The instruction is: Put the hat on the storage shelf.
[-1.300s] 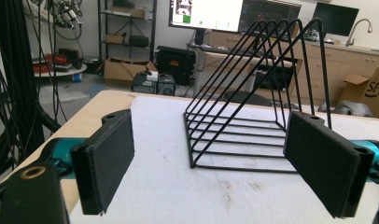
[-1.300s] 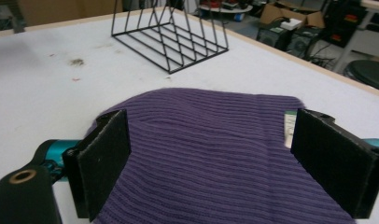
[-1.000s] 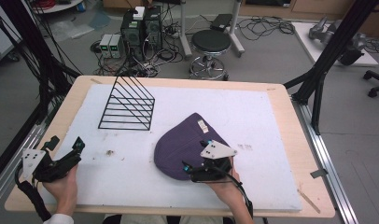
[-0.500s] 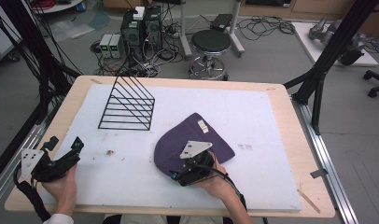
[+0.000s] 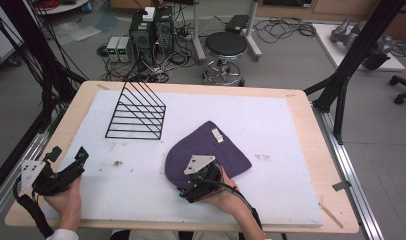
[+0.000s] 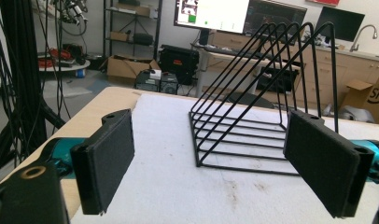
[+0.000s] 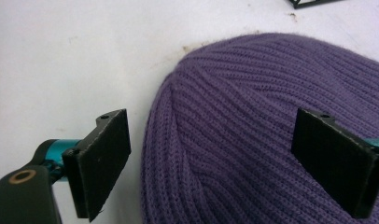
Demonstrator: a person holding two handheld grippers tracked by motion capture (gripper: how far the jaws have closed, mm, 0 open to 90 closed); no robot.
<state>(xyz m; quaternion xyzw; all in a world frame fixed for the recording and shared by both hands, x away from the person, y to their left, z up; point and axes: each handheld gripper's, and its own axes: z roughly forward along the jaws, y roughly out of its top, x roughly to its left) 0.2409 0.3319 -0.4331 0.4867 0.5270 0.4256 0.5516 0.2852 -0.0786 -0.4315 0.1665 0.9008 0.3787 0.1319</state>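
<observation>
On the white mat (image 5: 271, 125) covering the wooden table (image 5: 311, 135), a purple knit beanie (image 5: 211, 150) lies flat, slightly right of the middle and toward the person's side. Its rounded crown faces the near left; its open edge faces the far right. A small pale label (image 5: 218, 135) sits on the upper surface near the far edge.

Right gripper (image 5: 187, 187): positioned at the near edge of the beanie, over the crown. In the right gripper view the jaws stand wide apart, released, with nothing between the pads. One pad (image 7: 103, 161) is over bare mat just beside the beanie's curved edge (image 7: 155, 140); the other pad (image 7: 334, 158) is over the ribbed knit (image 7: 253, 116). Whether either pad touches the fabric cannot be determined. The grey three-cornered plate (image 5: 198, 163) on top of this gripper overlaps the beanie in the high view.

Left gripper (image 5: 68, 156): held at the near left corner of the table, well apart from the beanie. Its jaws are also spread wide and hold nothing. In the left gripper view its pads (image 6: 106, 161) frame a black wire rack (image 6: 267, 98), which stands upright on the mat farther off, untouched. In the high view this rack (image 5: 137, 112) stands at the far left of the mat, apart from the beanie.

Dark smudges (image 5: 117, 163) mark the mat between the left gripper and the beanie.
</observation>
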